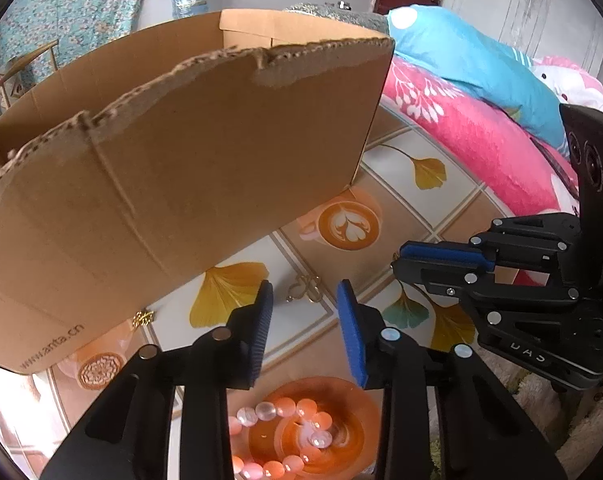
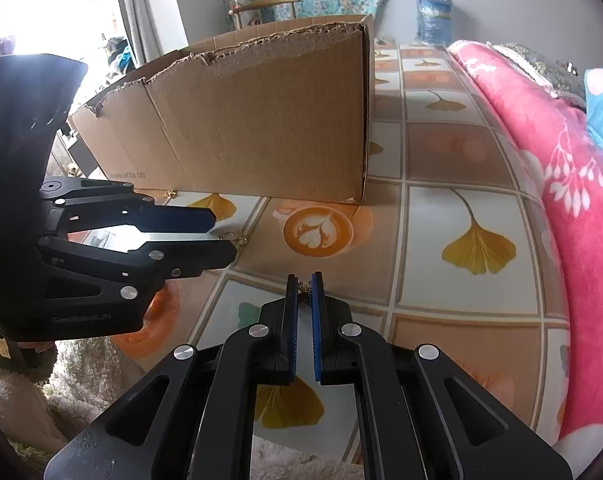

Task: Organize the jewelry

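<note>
My left gripper [image 1: 304, 292] is open and empty, hovering over the patterned tablecloth. Just beyond its tips lies a small gold earring [image 1: 303, 288]. A pink and clear bead bracelet [image 1: 279, 432] lies below it on an orange print. Another gold ornament [image 1: 142, 317] sits at the foot of the cardboard box [image 1: 173, 168]. My right gripper [image 2: 304, 280] is shut on a small gold jewelry piece [image 2: 304, 289], held above the table. The left gripper also shows in the right wrist view [image 2: 221, 232], with the gold earring [image 2: 234, 237] at its tips.
The open cardboard box [image 2: 261, 128] stands on the table [image 2: 441, 272] at the back left. A pink floral blanket [image 2: 573, 208] and a blue pillow [image 1: 473, 64] lie along the right side. Fluffy fabric [image 2: 81, 392] lies at the near edge.
</note>
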A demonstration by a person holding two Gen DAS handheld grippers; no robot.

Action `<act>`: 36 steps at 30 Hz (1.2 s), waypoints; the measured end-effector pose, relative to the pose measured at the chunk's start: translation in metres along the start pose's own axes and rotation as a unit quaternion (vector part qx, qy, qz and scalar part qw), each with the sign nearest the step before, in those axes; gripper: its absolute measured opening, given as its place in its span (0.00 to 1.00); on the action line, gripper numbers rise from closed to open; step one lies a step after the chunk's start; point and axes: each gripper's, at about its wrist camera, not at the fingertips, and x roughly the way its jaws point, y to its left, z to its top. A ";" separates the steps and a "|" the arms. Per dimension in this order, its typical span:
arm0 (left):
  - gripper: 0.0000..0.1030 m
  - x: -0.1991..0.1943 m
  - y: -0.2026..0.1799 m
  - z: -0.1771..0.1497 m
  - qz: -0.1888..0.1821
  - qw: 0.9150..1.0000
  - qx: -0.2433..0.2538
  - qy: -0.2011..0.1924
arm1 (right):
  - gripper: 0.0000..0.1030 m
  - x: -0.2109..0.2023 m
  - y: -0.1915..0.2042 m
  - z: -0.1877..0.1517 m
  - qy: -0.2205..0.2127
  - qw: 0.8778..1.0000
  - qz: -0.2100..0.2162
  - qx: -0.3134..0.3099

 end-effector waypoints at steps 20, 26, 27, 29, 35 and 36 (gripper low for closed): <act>0.17 0.007 -0.009 0.005 0.016 0.998 0.055 0.016 | 0.04 0.001 -0.003 0.001 -0.005 1.000 0.007 0.003; 0.14 0.007 -0.010 0.005 0.019 0.998 0.059 0.010 | 0.04 0.001 -0.004 0.001 -0.004 1.000 0.008 0.003; 0.11 0.007 -0.010 0.005 0.019 0.998 0.059 0.010 | 0.04 0.001 -0.003 0.001 -0.004 1.000 0.008 0.003; 0.05 0.007 -0.010 0.005 0.018 0.998 0.056 0.010 | 0.04 0.001 -0.004 0.001 -0.004 1.000 0.009 0.004; 0.02 0.006 -0.009 0.004 0.015 0.998 0.055 0.010 | 0.04 0.001 -0.004 0.003 -0.003 1.000 0.008 0.002; 0.02 0.005 -0.008 0.004 0.013 0.998 0.054 0.011 | 0.04 0.001 -0.004 0.003 -0.003 1.000 0.008 0.002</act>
